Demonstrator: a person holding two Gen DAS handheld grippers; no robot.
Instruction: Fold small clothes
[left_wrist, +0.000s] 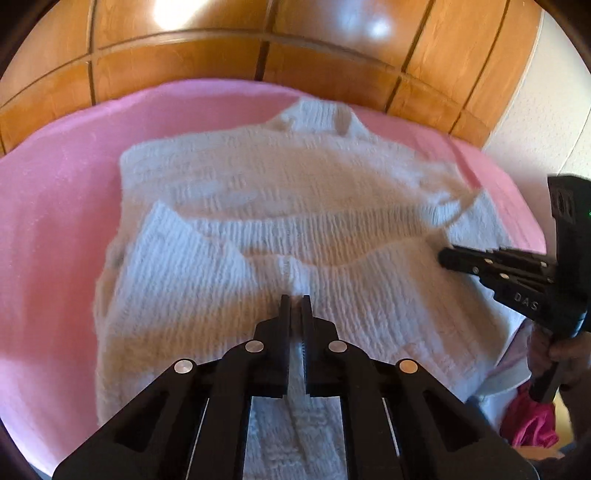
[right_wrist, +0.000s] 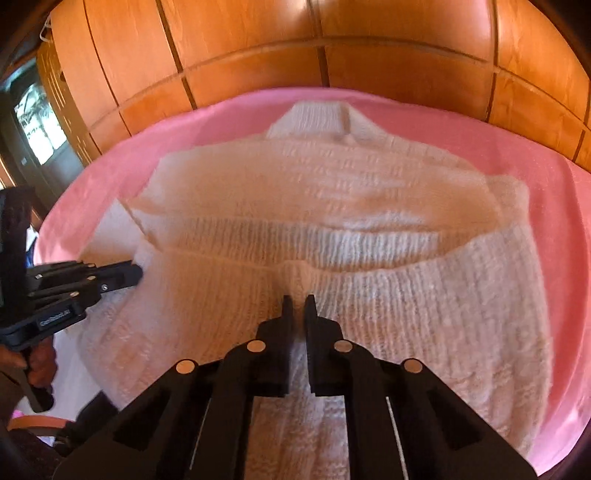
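With both the left gripper (left_wrist: 295, 300) and right gripper (right_wrist: 298, 301) clamped on the sweater's (left_wrist: 295, 206) near hem, we are mid-fold and next should carry it far toward the collar.

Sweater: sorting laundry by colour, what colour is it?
White ribbed knit sweater, clearest in the left wrist view.

A wall of shiny brown wood panels (right_wrist: 258, 48) is seen at the back, split by dark lines. Bright light is thrown back from the wood (left_wrist: 173, 11). A plain white wall (left_wrist: 546, 122) is seen to one side. A dark doorway with a bright window (right_wrist: 37, 122) is seen at the other side.
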